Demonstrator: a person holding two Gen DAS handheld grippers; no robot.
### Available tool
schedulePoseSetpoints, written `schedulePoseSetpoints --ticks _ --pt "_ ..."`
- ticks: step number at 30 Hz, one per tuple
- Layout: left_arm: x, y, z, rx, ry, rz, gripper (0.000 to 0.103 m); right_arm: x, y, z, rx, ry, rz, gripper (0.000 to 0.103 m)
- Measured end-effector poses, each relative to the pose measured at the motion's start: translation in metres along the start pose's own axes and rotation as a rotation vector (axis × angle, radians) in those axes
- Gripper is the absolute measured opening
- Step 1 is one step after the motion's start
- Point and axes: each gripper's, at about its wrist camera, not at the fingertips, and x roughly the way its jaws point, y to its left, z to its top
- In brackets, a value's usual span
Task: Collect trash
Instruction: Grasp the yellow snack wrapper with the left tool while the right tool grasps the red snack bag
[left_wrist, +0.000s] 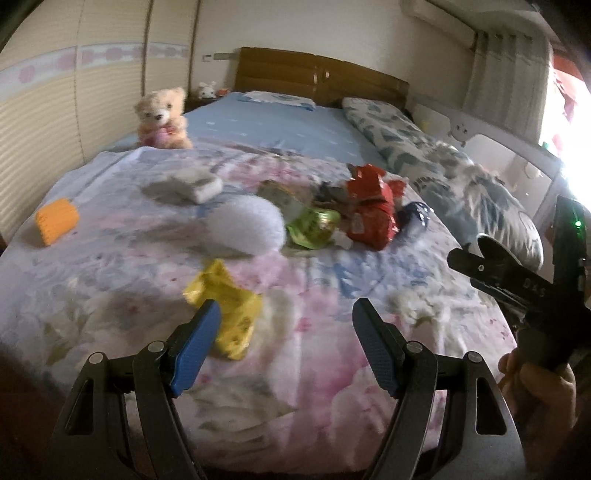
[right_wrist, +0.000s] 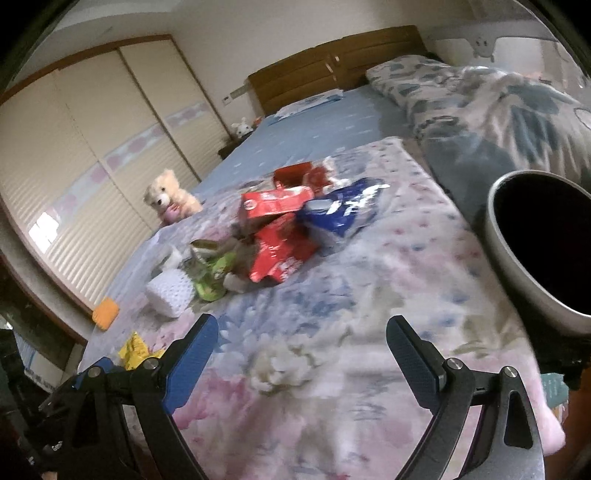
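Trash lies on a floral quilt (left_wrist: 295, 362). A yellow wrapper (left_wrist: 225, 310) lies just ahead of my open, empty left gripper (left_wrist: 286, 317), beside its left finger; it also shows in the right wrist view (right_wrist: 138, 349). Farther off lie a red wrapper (left_wrist: 371, 210) (right_wrist: 277, 236), a green wrapper (left_wrist: 314, 227) (right_wrist: 212, 280) and a blue wrapper (left_wrist: 417, 214) (right_wrist: 343, 210). My right gripper (right_wrist: 303, 332) is open and empty above the quilt, well short of the pile. A grey bin with a dark inside (right_wrist: 539, 251) stands at the right.
A white knitted roll (left_wrist: 245, 225) (right_wrist: 170, 291), a white box (left_wrist: 195, 182) and an orange block (left_wrist: 57, 219) (right_wrist: 106, 312) lie on the quilt. A teddy bear (left_wrist: 162, 118) (right_wrist: 170, 197) sits behind. A folded patterned duvet (left_wrist: 461, 184) lies along the right. The right gripper's body (left_wrist: 535, 291) is at my right.
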Motion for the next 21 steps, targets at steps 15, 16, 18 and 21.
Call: schedulePoseSetpoints --ticks 15,16,18,21 --pt "0.028 0.039 -0.011 -0.086 0.078 0.07 0.077 0.033 0.035 0.003 -0.07 0.046 0.026 0.094" --pt "0.031 0.04 -0.013 -0.09 0.088 0.069 0.077 0.036 0.035 0.003 -0.071 0.05 0.026 0.094" --pt "0.038 0.041 -0.015 -0.095 0.103 0.071 0.077 0.042 0.036 0.005 -0.075 0.054 0.022 0.094" --pt "0.049 0.042 -0.015 -0.096 0.123 0.064 0.077 0.051 0.035 0.011 -0.072 0.061 0.014 0.094"
